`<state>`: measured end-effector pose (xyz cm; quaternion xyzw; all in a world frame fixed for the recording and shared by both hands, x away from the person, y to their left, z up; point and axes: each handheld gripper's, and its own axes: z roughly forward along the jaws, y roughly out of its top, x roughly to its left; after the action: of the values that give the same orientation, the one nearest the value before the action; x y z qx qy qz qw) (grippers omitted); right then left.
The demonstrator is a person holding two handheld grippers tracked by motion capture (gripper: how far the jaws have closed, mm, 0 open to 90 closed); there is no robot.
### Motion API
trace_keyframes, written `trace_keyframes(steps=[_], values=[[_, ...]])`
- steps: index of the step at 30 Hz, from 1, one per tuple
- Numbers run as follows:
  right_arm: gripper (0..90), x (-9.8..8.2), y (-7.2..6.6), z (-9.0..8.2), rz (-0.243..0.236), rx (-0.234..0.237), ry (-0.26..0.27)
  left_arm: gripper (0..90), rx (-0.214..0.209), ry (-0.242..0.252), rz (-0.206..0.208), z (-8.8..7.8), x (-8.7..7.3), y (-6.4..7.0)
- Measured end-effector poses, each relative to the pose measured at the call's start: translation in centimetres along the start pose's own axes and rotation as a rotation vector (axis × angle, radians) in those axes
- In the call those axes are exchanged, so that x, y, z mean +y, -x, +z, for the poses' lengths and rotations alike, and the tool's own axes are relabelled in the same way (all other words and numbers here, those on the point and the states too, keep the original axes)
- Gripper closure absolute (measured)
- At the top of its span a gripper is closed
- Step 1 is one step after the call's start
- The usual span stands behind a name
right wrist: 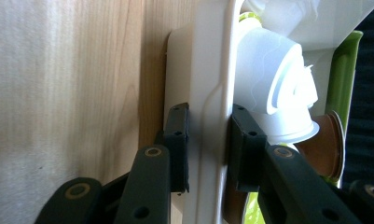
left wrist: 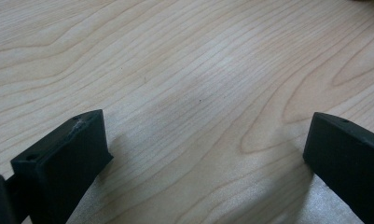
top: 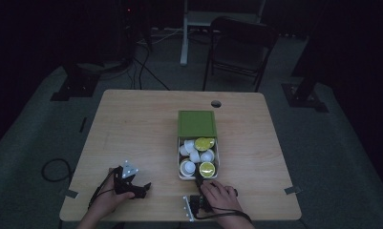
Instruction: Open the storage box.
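Note:
A green box (top: 196, 124) stands mid-table with its white drawer (top: 178, 160) slid out toward me, holding several white and yellow-lidded capsules (top: 197, 155). My right gripper (top: 199, 180) is at the drawer's front wall. In the right gripper view the right gripper (right wrist: 208, 121) is shut on that white front wall (right wrist: 210, 70), one jaw outside and one inside. Behind the wall lie a white capsule (right wrist: 278, 74) and a brown one (right wrist: 324, 144). My left gripper (top: 146, 187) rests at the near left of the table. Its jaws stand open over bare wood (left wrist: 205, 149).
The wooden table (top: 132, 124) has a cable hole (top: 216, 103) at its far edge. A folding chair (top: 239, 47) stands beyond the table in the dark room. The person's hands come in at the near edge.

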<state>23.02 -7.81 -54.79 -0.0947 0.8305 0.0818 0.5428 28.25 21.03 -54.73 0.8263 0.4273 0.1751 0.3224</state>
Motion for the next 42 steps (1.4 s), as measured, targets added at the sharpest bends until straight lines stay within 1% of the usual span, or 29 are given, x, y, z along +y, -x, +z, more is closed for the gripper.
trace_keyframes(steps=[7, 9, 16, 18, 19, 21, 23, 26, 27, 30, 31, 32, 37, 42], values=[[72.1, 0.2, 0.0, -0.4, 0.013, 0.014, 0.001, 0.2, 0.000, 0.000, 0.000, 0.0, 0.0, 0.0], [72.1, 0.3, -0.1, -0.6, 0.012, 0.011, 0.002, 0.2, 0.000, 0.001, -0.001, 0.0, 0.0, 0.0], [71.8, 0.1, -0.2, -0.9, 0.027, 0.021, 0.010, 0.2, 0.000, 0.000, 0.001, 0.0, 0.0, 0.0], [67.0, 0.0, -0.1, -1.0, 0.039, 0.041, 0.015, 0.1, 0.000, 0.000, 0.002, 0.0, 0.0, 0.0], [66.3, 0.0, -0.1, -1.0, 0.053, 0.048, 0.020, 0.2, 0.000, 0.000, 0.001, 0.0, 0.0, 0.0], [65.7, -0.1, 0.0, -1.1, 0.049, 0.053, 0.034, 0.2, -0.001, 0.000, 0.000, 0.0, 0.0, 0.0], [63.8, -0.1, 0.1, -1.2, 0.060, 0.065, 0.045, 0.1, -0.001, 0.000, 0.000, 0.0, 0.0, 0.0], [60.0, 0.0, 0.3, -1.5, 0.083, 0.077, 0.069, 0.2, -0.001, 0.001, 0.000, 0.0, 0.0, 0.0], [58.9, 0.0, 0.4, -1.7, 0.089, 0.084, 0.085, 0.2, -0.001, 0.001, 0.000, 0.0, 0.0, 0.0], [56.4, 0.2, 0.7, -2.1, 0.123, 0.092, 0.120, 0.2, -0.001, 0.001, 0.000, 0.0, 0.0, 0.0], [56.2, 0.3, 0.9, -2.3, 0.128, 0.089, 0.127, 0.1, -0.001, 0.001, 0.000, 0.0, 0.0, 0.0], [55.5, 0.3, 1.0, -2.5, 0.144, 0.084, 0.136, 0.2, -0.001, 0.000, 0.000, 0.0, 0.0, 0.0], [52.0, 0.4, 2.2, -3.1, 0.197, 0.088, 0.177, 0.2, -0.001, 0.002, 0.000, 0.0, 0.0, 0.0], [50.4, 0.3, 3.6, -3.7, 0.260, 0.056, 0.213, 0.1, -0.001, 0.000, 0.000, 0.0, 0.0, 0.0]])
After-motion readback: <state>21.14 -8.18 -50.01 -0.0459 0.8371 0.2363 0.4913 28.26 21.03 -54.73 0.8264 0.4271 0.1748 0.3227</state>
